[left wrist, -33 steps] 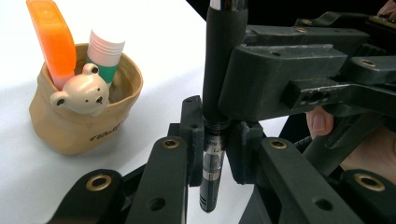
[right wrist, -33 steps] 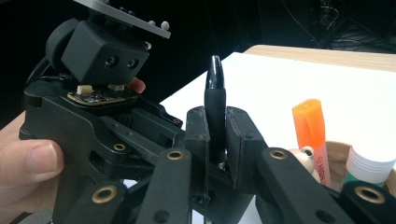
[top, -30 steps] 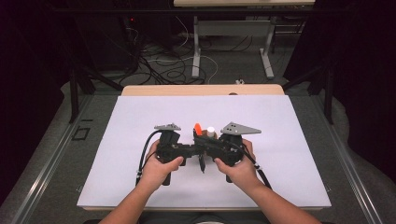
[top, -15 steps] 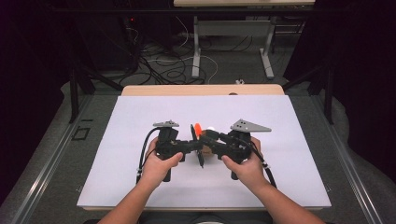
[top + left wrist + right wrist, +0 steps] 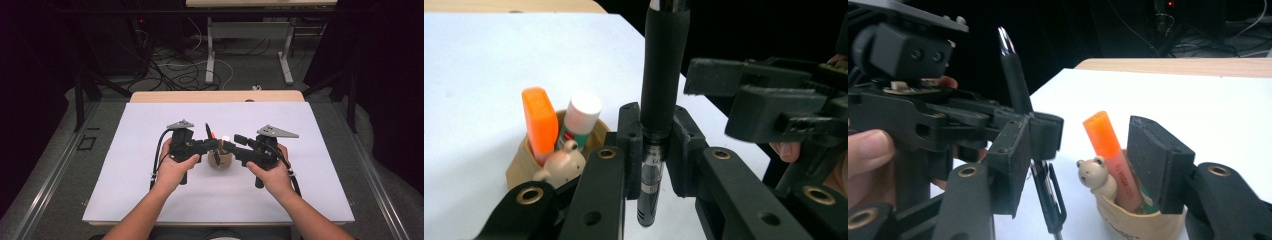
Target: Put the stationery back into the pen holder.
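While the left claw (image 5: 651,150) is clamped on a black pen (image 5: 659,95), holding it upright just beside the cup (image 5: 521,162), the right claw (image 5: 1093,165) stands part open with nothing between its pads; its jaws have just been opening. The cup sits mid-worktop (image 5: 125,150) between both claws, holding an orange marker (image 5: 540,122), a white-capped stick (image 5: 580,120) and a small bear (image 5: 1095,175).

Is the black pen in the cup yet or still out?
Out. The black pen is upright, clamped in the left tongs beside the cup, above the table.
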Demonstrator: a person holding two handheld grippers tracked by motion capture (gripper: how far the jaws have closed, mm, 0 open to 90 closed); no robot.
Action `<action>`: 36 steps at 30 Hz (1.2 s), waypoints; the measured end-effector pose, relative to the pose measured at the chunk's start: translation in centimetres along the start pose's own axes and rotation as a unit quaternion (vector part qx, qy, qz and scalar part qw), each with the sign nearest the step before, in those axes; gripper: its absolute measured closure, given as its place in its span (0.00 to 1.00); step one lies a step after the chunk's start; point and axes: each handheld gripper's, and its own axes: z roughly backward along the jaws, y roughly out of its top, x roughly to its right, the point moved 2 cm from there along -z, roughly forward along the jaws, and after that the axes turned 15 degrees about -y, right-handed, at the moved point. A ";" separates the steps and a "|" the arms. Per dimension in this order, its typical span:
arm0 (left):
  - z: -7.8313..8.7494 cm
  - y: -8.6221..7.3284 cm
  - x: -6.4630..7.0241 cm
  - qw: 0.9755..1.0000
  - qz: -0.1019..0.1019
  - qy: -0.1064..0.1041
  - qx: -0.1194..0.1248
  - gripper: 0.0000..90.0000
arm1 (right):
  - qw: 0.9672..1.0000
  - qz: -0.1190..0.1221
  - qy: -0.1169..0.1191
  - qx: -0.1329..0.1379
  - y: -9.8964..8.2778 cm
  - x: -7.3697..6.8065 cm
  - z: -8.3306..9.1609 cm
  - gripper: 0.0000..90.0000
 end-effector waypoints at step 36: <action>-4.7 0.4 -0.5 0.987 -0.107 0.118 0.010 0.88 | 0.997 -0.004 -0.073 -0.010 -0.6 4.0 -0.9 0.21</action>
